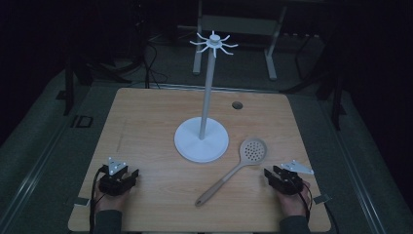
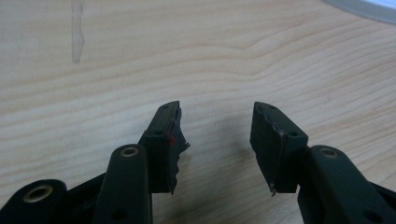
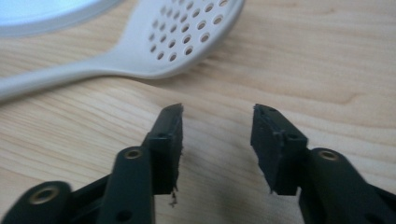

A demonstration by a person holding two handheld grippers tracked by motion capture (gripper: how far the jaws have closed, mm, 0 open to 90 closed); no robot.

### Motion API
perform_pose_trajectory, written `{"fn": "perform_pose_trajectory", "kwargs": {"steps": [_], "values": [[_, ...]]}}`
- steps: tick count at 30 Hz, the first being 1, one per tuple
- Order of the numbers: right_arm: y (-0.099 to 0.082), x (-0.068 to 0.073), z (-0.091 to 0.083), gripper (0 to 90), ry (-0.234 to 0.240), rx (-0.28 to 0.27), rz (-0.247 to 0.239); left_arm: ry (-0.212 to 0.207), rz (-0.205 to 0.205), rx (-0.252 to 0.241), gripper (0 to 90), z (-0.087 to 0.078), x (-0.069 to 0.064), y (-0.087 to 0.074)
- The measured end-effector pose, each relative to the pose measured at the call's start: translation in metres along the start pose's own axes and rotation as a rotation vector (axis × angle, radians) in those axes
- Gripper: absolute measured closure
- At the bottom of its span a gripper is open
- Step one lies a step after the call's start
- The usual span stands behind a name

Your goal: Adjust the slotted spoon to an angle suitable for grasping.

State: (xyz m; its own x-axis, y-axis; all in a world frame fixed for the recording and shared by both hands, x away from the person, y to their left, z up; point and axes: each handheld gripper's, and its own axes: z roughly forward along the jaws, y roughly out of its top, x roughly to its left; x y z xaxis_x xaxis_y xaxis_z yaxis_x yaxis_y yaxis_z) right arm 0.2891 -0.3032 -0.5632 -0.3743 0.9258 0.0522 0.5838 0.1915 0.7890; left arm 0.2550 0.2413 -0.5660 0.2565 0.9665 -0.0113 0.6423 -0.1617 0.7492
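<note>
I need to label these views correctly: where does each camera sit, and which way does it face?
High view: above the person's side, facing forward and down on the table; forearms and both hand-held grippers show.
Left gripper view: rides the left hand-held gripper, facing bare wood past open jaws.
Right gripper view: rides the right hand-held gripper, facing the slotted spoon.
High and right views share spoon and white stand base.

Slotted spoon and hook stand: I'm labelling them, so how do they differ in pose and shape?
The slotted spoon lies flat on the table; the hook stand stands upright. The slotted spoon ends in a holed bowl; the hook stand ends in a ring of hooks. The slotted spoon's handle is tan; the hook stand is all white. Both are untouched.
</note>
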Motion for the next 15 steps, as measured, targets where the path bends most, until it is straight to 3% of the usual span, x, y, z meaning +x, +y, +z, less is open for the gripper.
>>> {"fn": "perform_pose_trajectory", "kwargs": {"steps": [6,7,11,15], "values": [[0.005,0.003,-0.009,59.0,0.023,-0.036,-0.002,-0.017,-0.015,-0.026,55.2,-0.004,-0.001,0.002],[0.006,0.005,-0.012,64.1,0.035,-0.050,-0.014,-0.012,-0.011,-0.038,54.6,-0.008,-0.001,0.002],[0.005,0.010,-0.011,70.0,0.066,-0.047,-0.034,-0.018,-0.004,-0.053,54.5,-0.011,-0.003,0.002],[0.004,0.022,-0.008,87.4,0.109,-0.041,-0.081,-0.019,0.003,-0.067,55.0,-0.013,-0.005,0.002]]}}
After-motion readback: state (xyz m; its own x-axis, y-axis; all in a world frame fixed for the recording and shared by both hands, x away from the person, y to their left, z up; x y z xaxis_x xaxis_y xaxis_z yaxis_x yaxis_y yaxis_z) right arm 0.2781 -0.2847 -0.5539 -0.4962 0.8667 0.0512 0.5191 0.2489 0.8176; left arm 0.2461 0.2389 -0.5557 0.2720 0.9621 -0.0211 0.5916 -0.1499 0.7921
